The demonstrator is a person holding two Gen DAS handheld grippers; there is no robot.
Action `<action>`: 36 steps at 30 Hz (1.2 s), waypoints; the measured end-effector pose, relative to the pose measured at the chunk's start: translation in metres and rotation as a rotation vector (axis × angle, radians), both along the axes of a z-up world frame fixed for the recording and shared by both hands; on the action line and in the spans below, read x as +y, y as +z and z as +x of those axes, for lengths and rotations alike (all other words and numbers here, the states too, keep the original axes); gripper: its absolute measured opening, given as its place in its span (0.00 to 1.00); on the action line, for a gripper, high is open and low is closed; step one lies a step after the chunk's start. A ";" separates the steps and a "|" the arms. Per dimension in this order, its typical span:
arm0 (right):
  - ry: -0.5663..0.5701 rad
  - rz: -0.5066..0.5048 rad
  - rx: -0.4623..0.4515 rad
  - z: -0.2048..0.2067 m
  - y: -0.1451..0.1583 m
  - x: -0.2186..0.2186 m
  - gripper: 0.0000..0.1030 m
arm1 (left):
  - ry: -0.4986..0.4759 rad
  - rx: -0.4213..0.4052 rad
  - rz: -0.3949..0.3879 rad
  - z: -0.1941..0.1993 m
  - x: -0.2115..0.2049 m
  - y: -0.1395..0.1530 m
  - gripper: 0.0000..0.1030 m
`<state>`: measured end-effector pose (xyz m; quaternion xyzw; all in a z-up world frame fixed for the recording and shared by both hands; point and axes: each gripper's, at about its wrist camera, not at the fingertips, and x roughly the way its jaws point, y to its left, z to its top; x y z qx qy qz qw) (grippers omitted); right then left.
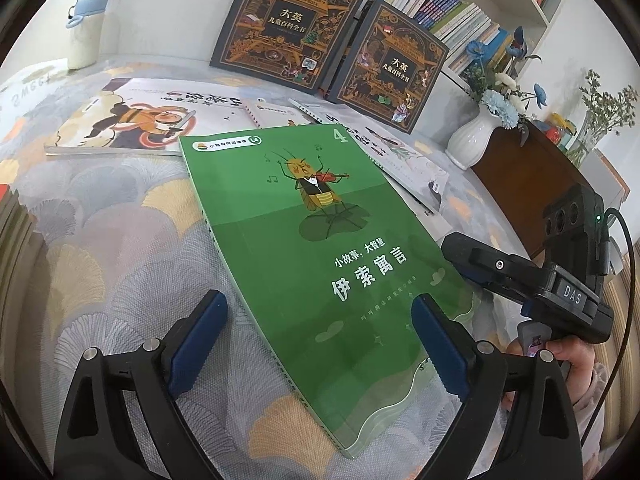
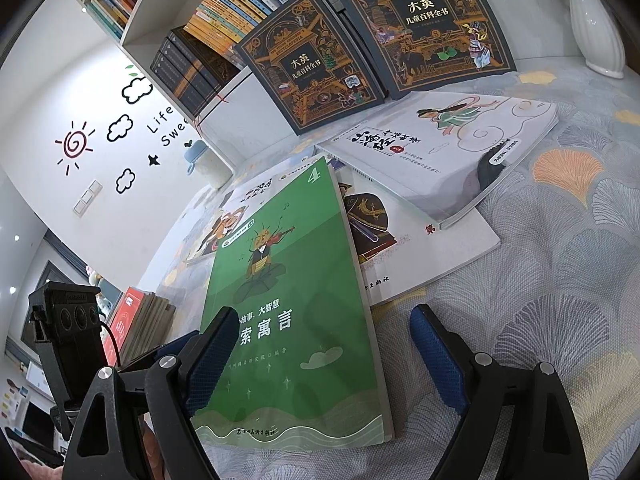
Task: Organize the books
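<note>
Green book (image 1: 320, 240) flat on patterned cloth (image 1: 120, 240), top corner overlapping white books (image 2: 440, 160), likely dropped loose for sorting. Left gripper (image 1: 316, 340) and right gripper (image 2: 324, 352) both spread wide, holding nothing, flanking its near end. Long edges clear for pinching; open cloth on both sides.
</note>
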<state>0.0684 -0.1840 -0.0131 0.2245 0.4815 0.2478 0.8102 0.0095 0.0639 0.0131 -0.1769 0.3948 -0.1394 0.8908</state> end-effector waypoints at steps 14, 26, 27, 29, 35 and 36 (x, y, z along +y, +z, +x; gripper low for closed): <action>0.067 -0.015 0.016 -0.002 0.003 0.008 0.85 | -0.052 0.014 0.071 0.003 -0.008 0.001 0.92; 0.283 0.024 0.146 -0.076 0.020 0.031 0.87 | -0.189 0.093 0.088 -0.075 0.001 0.005 0.85; 0.312 0.070 0.186 -0.087 0.020 0.028 0.87 | -0.187 0.101 0.072 -0.082 0.005 0.005 0.79; 0.339 0.129 0.224 -0.097 0.018 0.020 0.85 | -0.172 0.119 0.025 -0.091 0.019 0.004 0.61; 0.367 0.245 0.311 -0.068 -0.003 -0.001 0.52 | -0.120 0.183 -0.161 -0.077 0.050 -0.007 0.41; 0.377 0.243 0.318 -0.063 -0.006 0.000 0.50 | -0.122 0.178 -0.150 -0.076 0.049 -0.007 0.41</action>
